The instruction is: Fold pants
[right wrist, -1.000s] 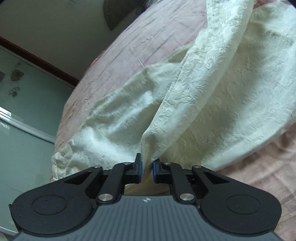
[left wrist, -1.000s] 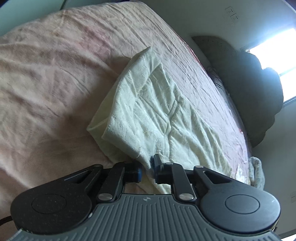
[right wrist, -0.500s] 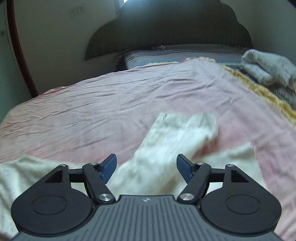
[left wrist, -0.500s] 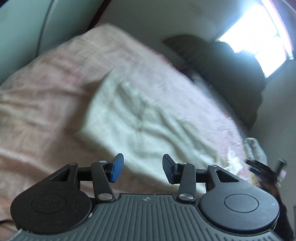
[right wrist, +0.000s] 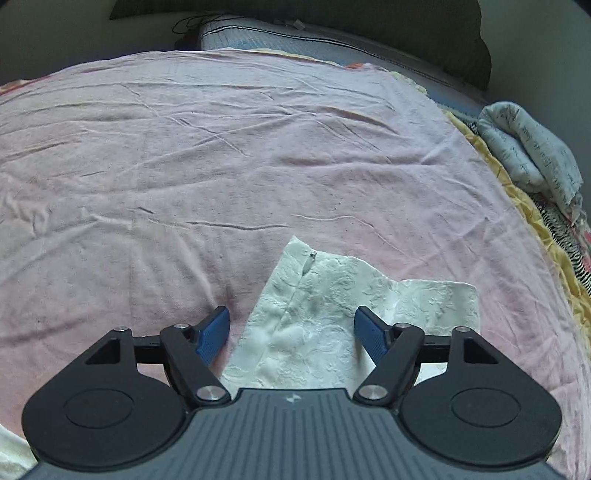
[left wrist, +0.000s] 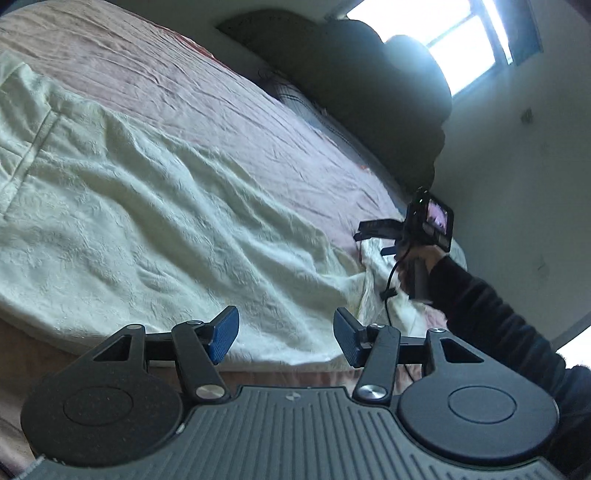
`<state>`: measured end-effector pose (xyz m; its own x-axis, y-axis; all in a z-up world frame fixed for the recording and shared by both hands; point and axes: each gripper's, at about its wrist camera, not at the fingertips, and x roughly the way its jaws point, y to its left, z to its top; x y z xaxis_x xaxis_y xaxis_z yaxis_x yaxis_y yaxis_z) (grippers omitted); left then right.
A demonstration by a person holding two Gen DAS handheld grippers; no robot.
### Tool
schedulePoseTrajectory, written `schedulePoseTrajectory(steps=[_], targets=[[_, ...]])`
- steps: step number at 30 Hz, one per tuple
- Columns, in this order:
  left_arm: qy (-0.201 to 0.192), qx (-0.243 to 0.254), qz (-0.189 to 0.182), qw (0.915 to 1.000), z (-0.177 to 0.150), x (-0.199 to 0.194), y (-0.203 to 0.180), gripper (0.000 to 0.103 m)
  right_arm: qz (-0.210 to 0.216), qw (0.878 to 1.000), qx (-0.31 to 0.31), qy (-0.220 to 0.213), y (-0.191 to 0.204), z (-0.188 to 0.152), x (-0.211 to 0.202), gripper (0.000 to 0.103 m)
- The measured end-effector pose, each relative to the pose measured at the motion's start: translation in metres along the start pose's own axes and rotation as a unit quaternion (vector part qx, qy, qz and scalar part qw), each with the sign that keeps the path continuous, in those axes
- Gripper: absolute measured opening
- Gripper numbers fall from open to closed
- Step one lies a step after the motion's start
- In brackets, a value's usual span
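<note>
Cream textured pants (left wrist: 155, 206) lie spread over the pink bed sheet (left wrist: 229, 99). My left gripper (left wrist: 286, 336) hovers above their near edge. Its jaws are opening and nothing is between the blue pads. A hand in a dark sleeve (left wrist: 480, 310) holds my right gripper (left wrist: 369, 236) over the pants' far end. In the right wrist view, that end of the pants (right wrist: 325, 306), with a small zipper (right wrist: 312, 254), lies flat under my right gripper (right wrist: 291, 332). It is open, its pads clear of the cloth.
A dark headboard (left wrist: 351, 74) and a striped mattress edge (right wrist: 332, 40) close off the bed's far side. A folded pale blue cloth (right wrist: 528, 155) and a yellow patterned blanket (right wrist: 539, 229) lie along the right edge. A bright window (left wrist: 461, 26) is above.
Both grippers were shut on pant cloth a second ago and have let go and opened. Both swung away, and the pants now lie flat on the sheet.
</note>
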<state>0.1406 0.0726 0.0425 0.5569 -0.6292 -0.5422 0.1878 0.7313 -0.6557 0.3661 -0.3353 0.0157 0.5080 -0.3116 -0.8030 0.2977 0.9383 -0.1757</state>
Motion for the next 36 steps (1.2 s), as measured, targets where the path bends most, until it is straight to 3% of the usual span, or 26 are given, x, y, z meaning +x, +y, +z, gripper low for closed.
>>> schedulePoseTrajectory(steps=[1,3,7,13,15,17,18,26,29,31,36], targets=[[0.001,-0.003,-0.001,1.0,-0.001,0.001,0.002,0.06,-0.003,1.0,0.013,0.005,-0.006,0.0,0.0,0.073],[-0.005,-0.017,0.002,0.9998,0.002,0.001,0.012,0.063,0.007,0.999,0.034,0.014,-0.018,-0.002,0.001,0.059],[-0.02,-0.034,0.008,0.9992,0.012,-0.007,0.026,0.067,0.008,0.999,0.043,0.02,-0.027,-0.002,0.001,0.059],[-0.018,-0.022,0.004,0.9996,0.009,-0.01,0.015,0.067,-0.017,0.999,0.034,0.028,-0.013,0.012,0.011,0.064],[-0.018,-0.023,0.001,0.9996,0.006,-0.011,0.013,0.068,0.011,0.998,0.06,0.029,-0.022,0.013,0.013,0.052],[-0.015,-0.028,0.001,0.9995,0.003,-0.011,0.013,0.07,0.039,0.995,0.092,0.028,-0.034,0.011,0.012,0.014],[-0.013,-0.033,0.001,0.9994,0.003,-0.011,0.014,0.071,0.047,0.993,0.101,0.026,-0.038,0.009,0.01,0.008],[0.022,-0.066,-0.061,0.9957,-0.004,0.017,-0.015,0.072,0.179,0.958,0.215,-0.065,-0.108,-0.018,-0.049,0.007],[0.057,-0.123,-0.101,0.9856,-0.012,0.043,-0.032,0.073,0.214,0.943,0.233,-0.099,-0.136,-0.039,-0.075,0.007],[0.088,-0.188,-0.122,0.9706,-0.025,0.065,-0.04,0.074,0.23,0.935,0.244,-0.112,-0.154,-0.049,-0.085,0.007],[0.106,-0.303,-0.103,0.9414,-0.046,0.105,-0.051,0.074,0.265,0.915,0.277,-0.123,-0.19,-0.066,-0.092,0.007]])
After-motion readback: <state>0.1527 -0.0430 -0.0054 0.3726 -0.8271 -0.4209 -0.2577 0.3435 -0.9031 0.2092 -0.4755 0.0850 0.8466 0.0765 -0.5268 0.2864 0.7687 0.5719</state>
